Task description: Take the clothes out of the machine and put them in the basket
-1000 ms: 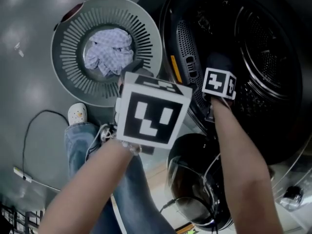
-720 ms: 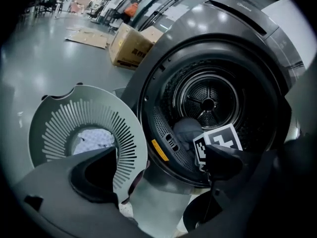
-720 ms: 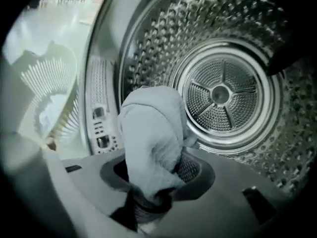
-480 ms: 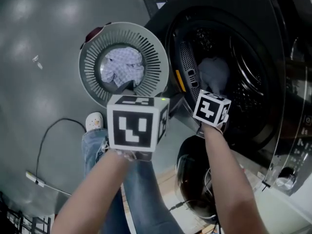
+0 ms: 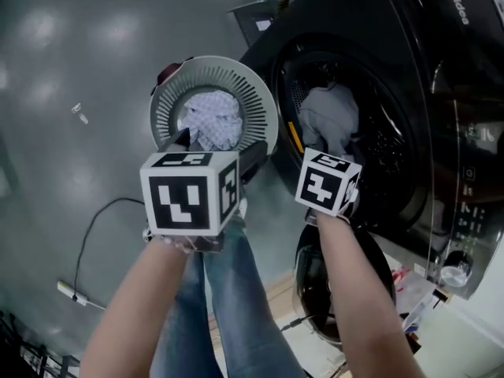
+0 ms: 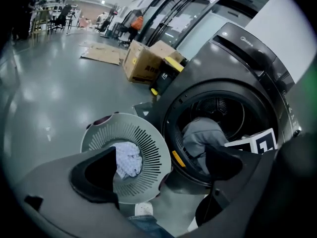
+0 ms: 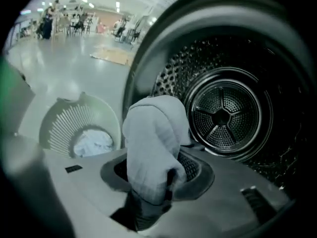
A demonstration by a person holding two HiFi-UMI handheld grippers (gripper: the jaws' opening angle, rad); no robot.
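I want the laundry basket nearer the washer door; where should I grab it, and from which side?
Take the basket by its rim nearest the washer, coming from above: that thin lip faces up, so one jaw goes inside, one outside.

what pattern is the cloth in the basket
The cloth in the basket is a pale blue-white check, clearest in the head view.

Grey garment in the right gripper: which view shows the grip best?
The right gripper view: the grey garment fills its middle, pinched between the right gripper's jaws. The head view shows it at the machine's opening, grip hidden behind the gripper. The left gripper view shows it small, in that opening.
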